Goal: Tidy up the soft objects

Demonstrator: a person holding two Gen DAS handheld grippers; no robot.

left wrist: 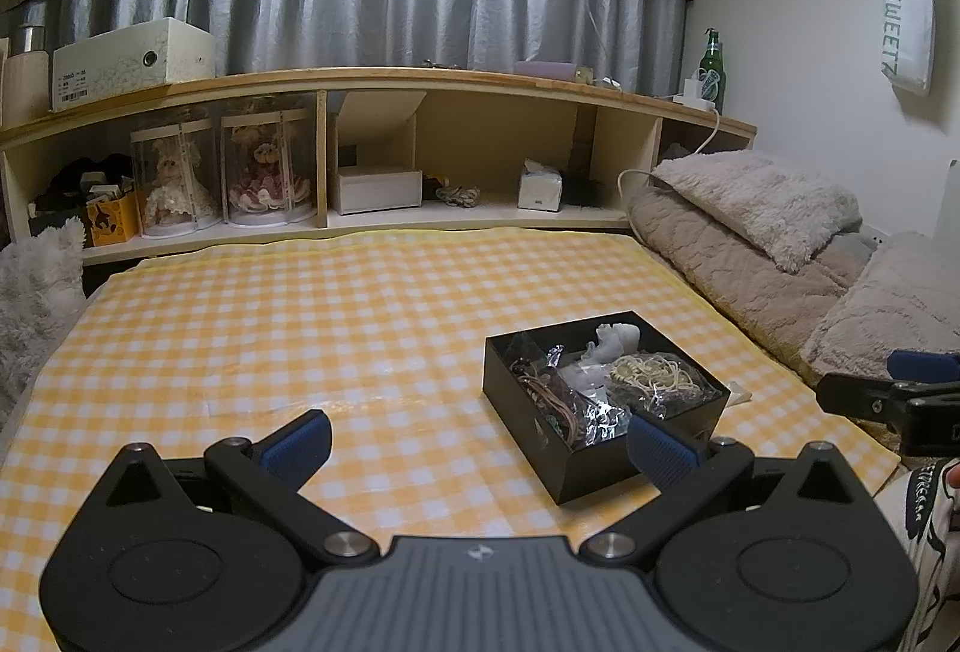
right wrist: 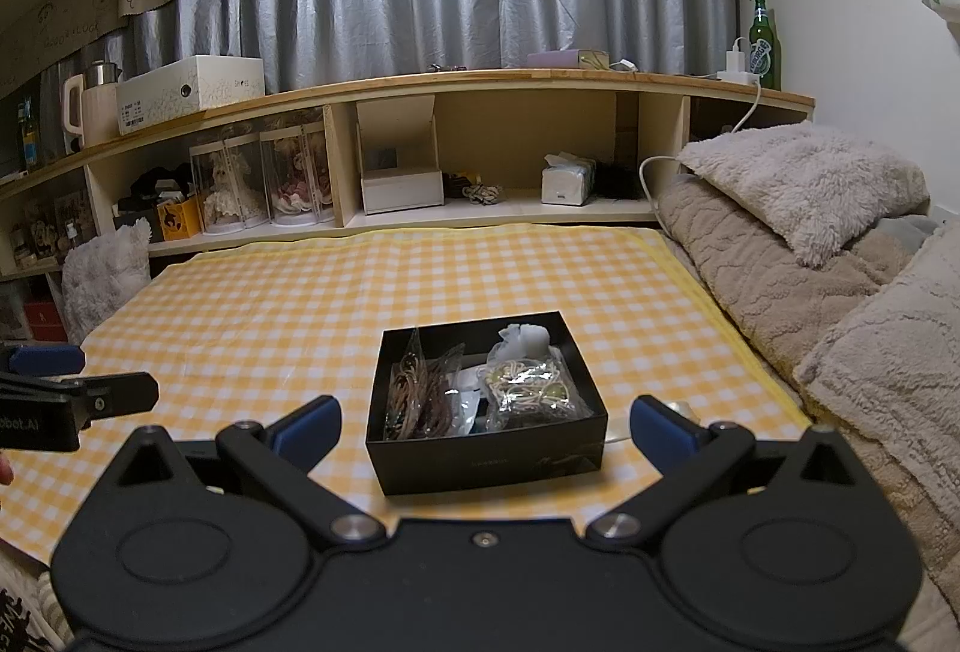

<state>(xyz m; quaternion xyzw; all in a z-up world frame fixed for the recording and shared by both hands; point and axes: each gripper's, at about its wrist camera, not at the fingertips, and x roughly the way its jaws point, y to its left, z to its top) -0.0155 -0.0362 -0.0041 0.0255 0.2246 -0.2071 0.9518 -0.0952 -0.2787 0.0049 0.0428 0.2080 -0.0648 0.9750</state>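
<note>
A black open box [left wrist: 591, 457] [right wrist: 486, 463] sits on the yellow checked cloth [left wrist: 300, 328] [right wrist: 288, 316]. It holds several clear bags of hair ties: brown ones [right wrist: 420, 400], cream ones [right wrist: 531, 382] [left wrist: 654, 373], and a white soft item [right wrist: 528, 337] [left wrist: 618, 337]. My left gripper [left wrist: 480, 439] is open and empty, low over the cloth just left of the box. My right gripper [right wrist: 486, 427] is open and empty, with the box between and beyond its fingers. Each gripper shows at the edge of the other's view [left wrist: 888, 400] [right wrist: 66, 400].
Folded beige blankets and fluffy pillows [left wrist: 762, 214] [right wrist: 810, 184] lie along the right. A wooden shelf [left wrist: 420, 78] [right wrist: 480, 81] behind holds doll cases [left wrist: 222, 172], boxes, a tissue pack and a green bottle [left wrist: 713, 66]. A white fluffy item [left wrist: 36, 280] lies at the left.
</note>
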